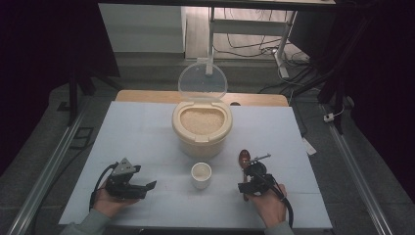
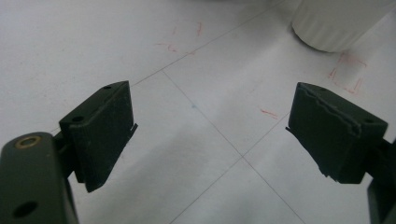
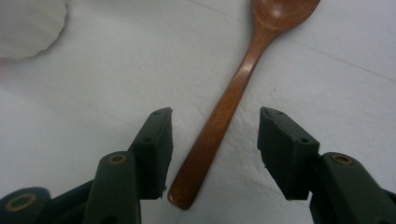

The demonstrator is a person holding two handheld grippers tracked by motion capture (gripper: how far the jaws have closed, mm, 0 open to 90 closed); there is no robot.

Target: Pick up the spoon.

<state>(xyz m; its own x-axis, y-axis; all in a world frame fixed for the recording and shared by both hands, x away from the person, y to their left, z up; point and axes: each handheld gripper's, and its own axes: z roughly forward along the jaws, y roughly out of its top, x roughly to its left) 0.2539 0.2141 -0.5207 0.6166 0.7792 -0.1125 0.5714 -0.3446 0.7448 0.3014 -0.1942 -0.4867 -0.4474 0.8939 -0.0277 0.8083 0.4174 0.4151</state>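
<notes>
A lab: a white test table [image 1: 147, 132] on rails, cables [image 1: 249, 49] trailing across the floor.

A rice container [image 1: 201, 128], lid up, stands behind a white cup [image 1: 201, 175].

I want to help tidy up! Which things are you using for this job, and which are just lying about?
In use:
brown wooden spoon
right gripper, open around its handle
beige round rice container
small white ribbed cup

Lying about:
left gripper, open, empty
cables on floor
</notes>
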